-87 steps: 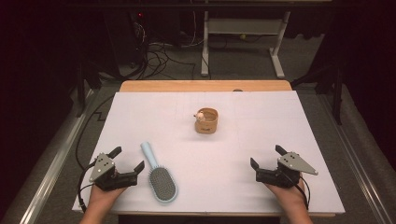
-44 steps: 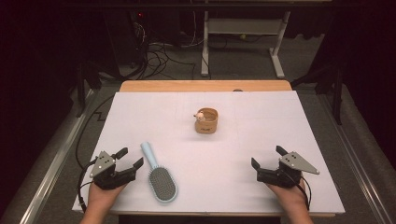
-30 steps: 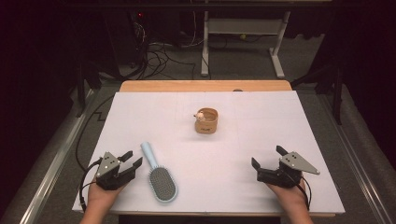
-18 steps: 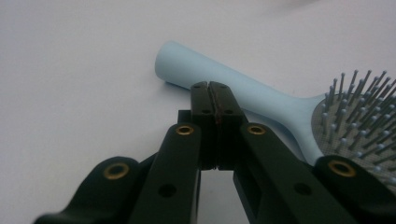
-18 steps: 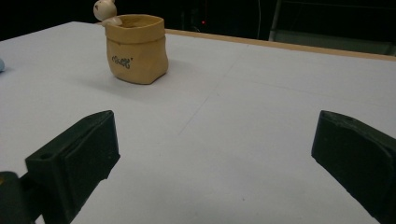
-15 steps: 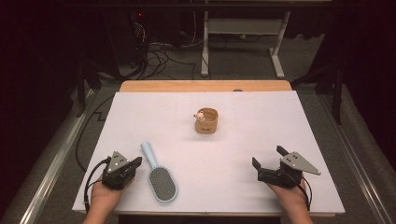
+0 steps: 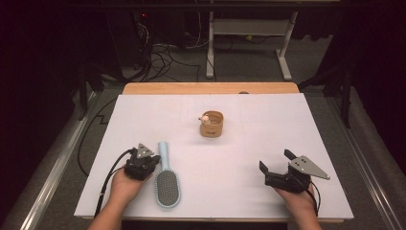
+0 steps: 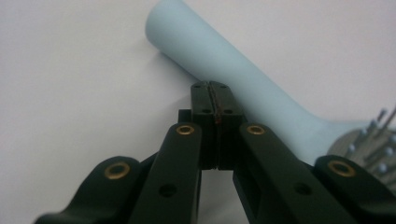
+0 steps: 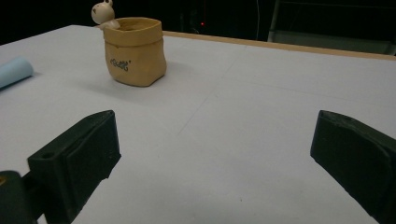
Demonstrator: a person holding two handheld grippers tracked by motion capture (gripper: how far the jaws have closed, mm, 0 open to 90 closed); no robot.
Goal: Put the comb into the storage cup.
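Only one marking found: a short dark printed word on the front wall of the tan pouch-shaped pot [image 9: 134, 51], low on its side, seen in the right gripper view. Lettering is small, rounded and blurred; it cannot be read with any certainty. In the high view the same pot [image 7: 212, 125] is too small for the print to show. No other text, number or sign legible.

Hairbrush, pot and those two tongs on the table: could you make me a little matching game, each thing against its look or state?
Things:
1. hairbrush
2. pot
3. left tongs
4. right tongs

States:
A. jaws wide apart, nothing between
B. tan, small figure on its rim
C. pale blue, lying flat
D. jaws pressed together, empty, beside the brush handle

Pairs: 1-C, 2-B, 3-D, 4-A
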